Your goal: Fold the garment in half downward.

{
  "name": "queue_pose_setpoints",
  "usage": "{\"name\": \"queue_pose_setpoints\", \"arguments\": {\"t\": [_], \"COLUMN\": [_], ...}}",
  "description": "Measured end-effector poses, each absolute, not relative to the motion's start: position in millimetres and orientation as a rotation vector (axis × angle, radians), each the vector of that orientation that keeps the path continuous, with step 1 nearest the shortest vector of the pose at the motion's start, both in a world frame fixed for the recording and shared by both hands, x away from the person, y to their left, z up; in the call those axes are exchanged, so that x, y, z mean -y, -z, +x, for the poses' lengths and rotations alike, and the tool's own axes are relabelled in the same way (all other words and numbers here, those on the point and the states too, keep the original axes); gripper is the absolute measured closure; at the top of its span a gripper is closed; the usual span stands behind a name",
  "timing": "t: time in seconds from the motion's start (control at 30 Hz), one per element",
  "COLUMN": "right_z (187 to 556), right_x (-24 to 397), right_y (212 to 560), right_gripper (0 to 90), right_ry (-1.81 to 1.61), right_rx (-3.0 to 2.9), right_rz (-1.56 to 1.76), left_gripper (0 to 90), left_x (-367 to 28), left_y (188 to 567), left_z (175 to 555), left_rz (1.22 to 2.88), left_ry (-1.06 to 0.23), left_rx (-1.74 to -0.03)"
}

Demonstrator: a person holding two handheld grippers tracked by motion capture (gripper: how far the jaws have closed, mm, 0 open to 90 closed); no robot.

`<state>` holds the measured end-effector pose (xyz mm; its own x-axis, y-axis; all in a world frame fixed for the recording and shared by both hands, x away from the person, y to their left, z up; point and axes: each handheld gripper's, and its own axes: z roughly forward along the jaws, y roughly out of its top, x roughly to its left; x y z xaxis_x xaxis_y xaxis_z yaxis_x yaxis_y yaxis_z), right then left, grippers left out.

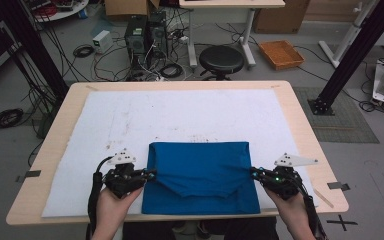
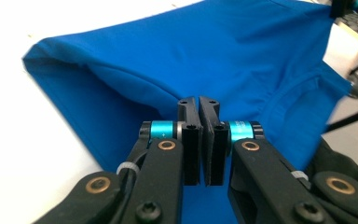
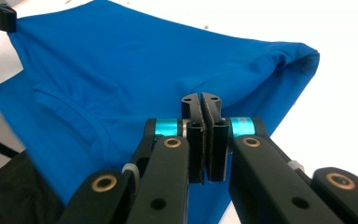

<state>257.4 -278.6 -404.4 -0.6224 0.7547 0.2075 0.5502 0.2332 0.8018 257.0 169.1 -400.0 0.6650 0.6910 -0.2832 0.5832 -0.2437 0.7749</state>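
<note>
L tool (image 1: 151, 174) clamped on blue cloth (image 1: 200, 170) at its left edge, R tool (image 1: 254, 172) clamped on right edge. Cloth part lifted between them, near worktop (image 1: 300, 125) front edge, on white mat (image 1: 180, 112).

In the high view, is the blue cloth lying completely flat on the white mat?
No: the blue fabric garment is pinched at both side edges, its near layer lifted and sagging.
</note>
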Motion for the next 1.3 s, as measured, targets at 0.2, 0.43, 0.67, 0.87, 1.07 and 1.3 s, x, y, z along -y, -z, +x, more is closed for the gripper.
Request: {"name": "queue_pose_setpoints", "arguments": {"t": [0.2, 0.43, 0.67, 0.87, 1.07, 1.3], "right_z": [236, 218, 214, 213, 219, 250], "right_x": [283, 286, 285, 286, 289, 294], "right_y": [405, 411, 421, 424, 419, 414], "right_gripper": [89.0, 89.0, 87.0, 79.4, 70.8, 53.4], "right_ry": [-1.346, -1.323, -1.259, -1.247, -1.245, -1.262], "right_rx": [-2.298, -2.320, -2.341, -2.334, -2.278, -2.162], "right_rz": [1.224, 1.199, 1.187, 1.200, 1.199, 1.243], "left_gripper": [87.4, 87.4, 84.2, 70.1, 61.3, 49.7], "left_x": [-172, -177, -177, -176, -182, -181], "left_y": [402, 412, 420, 419, 411, 411], "left_z": [239, 225, 220, 219, 232, 265], "left_rz": [1.945, 1.959, 1.986, 1.996, 1.951, 1.860], "left_ry": [-0.120, -0.101, -0.133, -0.194, -0.286, -0.359], "left_rx": [-0.973, -0.990, -1.003, -1.010, -1.013, -1.027]}}
